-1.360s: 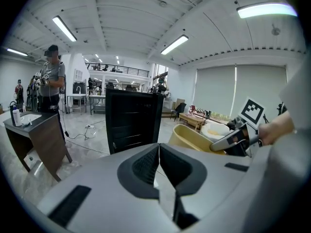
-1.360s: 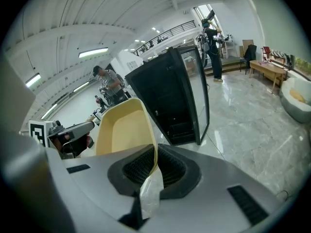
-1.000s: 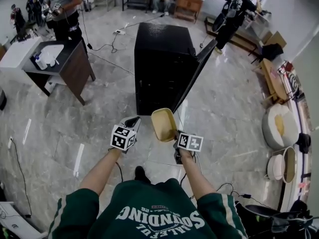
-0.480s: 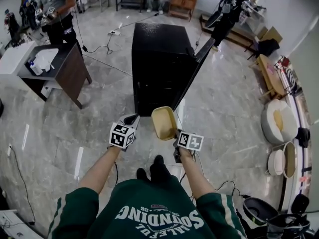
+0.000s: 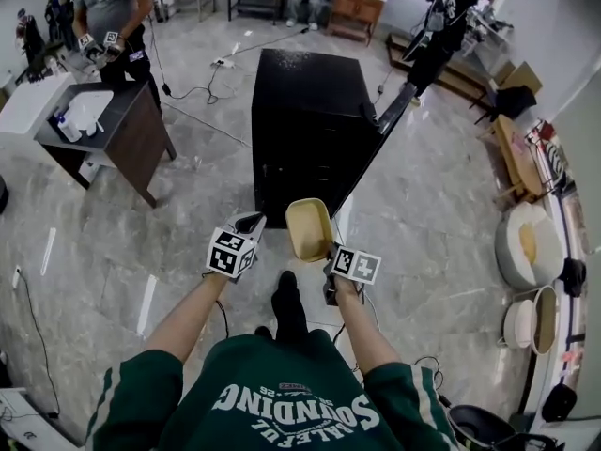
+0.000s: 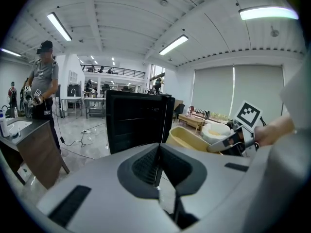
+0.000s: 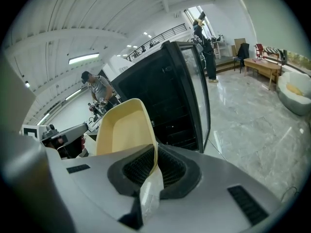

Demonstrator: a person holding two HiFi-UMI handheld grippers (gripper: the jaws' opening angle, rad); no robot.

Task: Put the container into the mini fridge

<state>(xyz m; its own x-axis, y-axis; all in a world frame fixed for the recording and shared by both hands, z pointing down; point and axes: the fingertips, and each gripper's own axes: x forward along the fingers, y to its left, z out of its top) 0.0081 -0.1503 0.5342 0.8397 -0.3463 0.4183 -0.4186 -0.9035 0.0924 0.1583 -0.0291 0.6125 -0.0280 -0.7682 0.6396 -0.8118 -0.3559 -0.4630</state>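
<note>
Looking along the right gripper (image 7: 154, 165), its jaws are seen clamped on the rim of the container (image 7: 127, 127), held before the open mini fridge (image 5: 305, 130); the left gripper (image 6: 158, 166) is shown jaws together, empty, only in its own view.

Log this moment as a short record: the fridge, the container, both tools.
mini fridge: black, stands on the floor
door: open, at the mini fridge's right in the head view
container: pale yellow, empty, held in the air short of the mini fridge
left tool: shut, holds nothing
right tool: shut on the container's rim
</note>
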